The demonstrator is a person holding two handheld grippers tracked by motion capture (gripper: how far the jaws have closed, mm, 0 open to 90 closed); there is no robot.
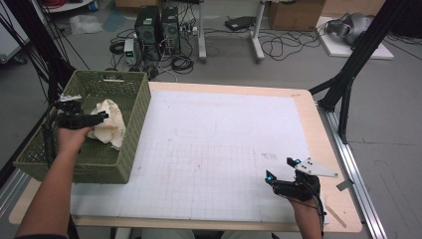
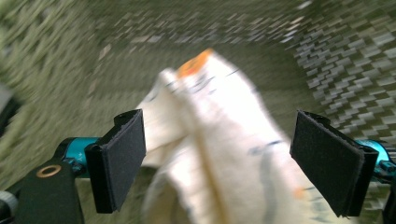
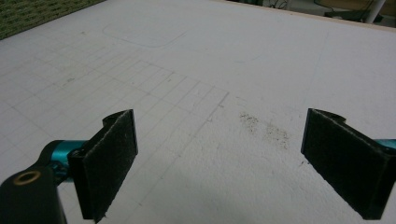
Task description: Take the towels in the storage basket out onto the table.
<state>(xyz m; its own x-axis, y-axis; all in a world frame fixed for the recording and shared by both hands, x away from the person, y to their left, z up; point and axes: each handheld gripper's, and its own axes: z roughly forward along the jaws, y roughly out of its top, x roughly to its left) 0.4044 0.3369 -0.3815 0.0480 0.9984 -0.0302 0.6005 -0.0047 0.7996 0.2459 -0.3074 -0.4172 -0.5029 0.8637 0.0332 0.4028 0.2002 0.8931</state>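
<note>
A green woven basket (image 1: 141, 107) stands on the left end of the table, with a crumpled cream cloth (image 1: 110, 122) lying inside it. My left gripper (image 1: 101, 118) is inside the basket, its tips at the cloth's left side. In the left gripper view its jaws stand wide open around the cloth (image 2: 224, 121), which has an orange mark and dark lines; the pads do not press it. My right gripper (image 1: 279, 168) hovers low over the white grid mat (image 1: 214, 149) near the front right, open (image 3: 219, 163) with nothing between its jaws.
The mat covers most of the wooden table (image 1: 326, 149). Basket weave (image 2: 345, 56) surrounds the left gripper. A corner of the basket (image 3: 28, 14) shows far off in the right gripper view. Black frame posts (image 1: 348, 84) stand at the right; computers (image 1: 157, 25) and cables sit on the floor behind.
</note>
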